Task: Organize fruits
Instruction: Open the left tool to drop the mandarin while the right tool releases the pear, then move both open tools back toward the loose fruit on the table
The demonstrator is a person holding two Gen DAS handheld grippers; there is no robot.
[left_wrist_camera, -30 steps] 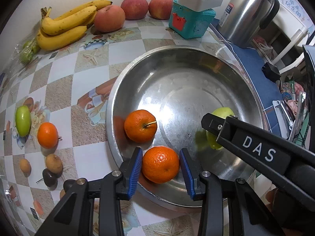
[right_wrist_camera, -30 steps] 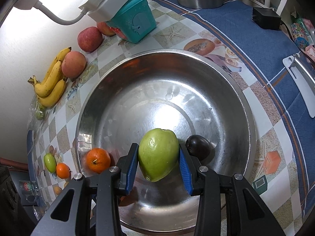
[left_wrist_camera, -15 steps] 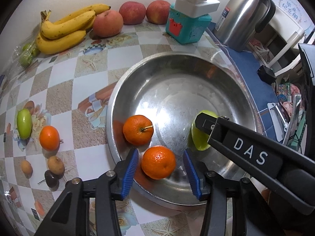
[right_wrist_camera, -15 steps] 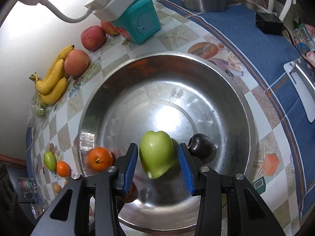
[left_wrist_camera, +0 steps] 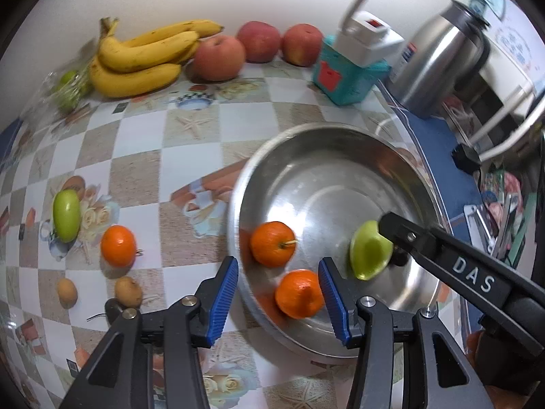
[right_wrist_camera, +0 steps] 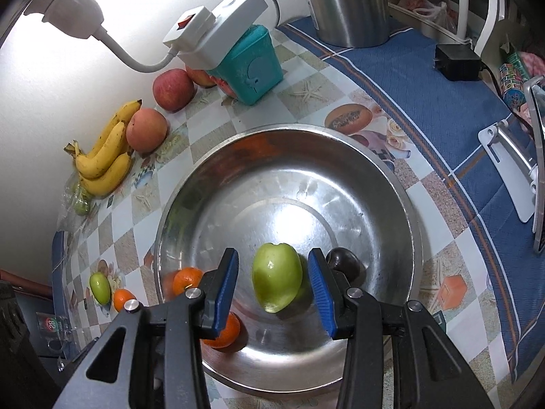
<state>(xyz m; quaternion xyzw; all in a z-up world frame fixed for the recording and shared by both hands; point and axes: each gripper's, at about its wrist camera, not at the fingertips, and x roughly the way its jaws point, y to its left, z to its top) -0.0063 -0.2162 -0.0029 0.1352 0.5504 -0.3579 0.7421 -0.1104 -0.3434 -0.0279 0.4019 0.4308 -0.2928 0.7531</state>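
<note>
A steel bowl (left_wrist_camera: 235, 204) holds two oranges (left_wrist_camera: 272, 243), a green fruit (left_wrist_camera: 369, 255) and a dark plum (right_wrist_camera: 344, 264). My left gripper (left_wrist_camera: 277, 298) hangs open above the bowl's near rim. The nearer orange (left_wrist_camera: 299, 293) lies below it, close to the right pad and untouched. My right gripper (right_wrist_camera: 274, 293) is open around the green fruit (right_wrist_camera: 277, 281), which rests on the bowl floor with a gap at each pad. One finger of my right gripper (left_wrist_camera: 425, 242) shows in the left wrist view beside that fruit.
On the tablecloth left of the bowl lie a green fruit (left_wrist_camera: 66, 216), an orange (left_wrist_camera: 117, 245) and small brown fruits (left_wrist_camera: 128, 291). Bananas (left_wrist_camera: 143, 58) and apples (left_wrist_camera: 219, 58) line the wall. A teal box (left_wrist_camera: 347, 75) and steel kettle (left_wrist_camera: 439, 61) stand behind the bowl.
My left gripper's pads spread away from the orange, and it drew back and to the left. The right gripper's pads came off the green fruit, which now sits lower in the bowl.
</note>
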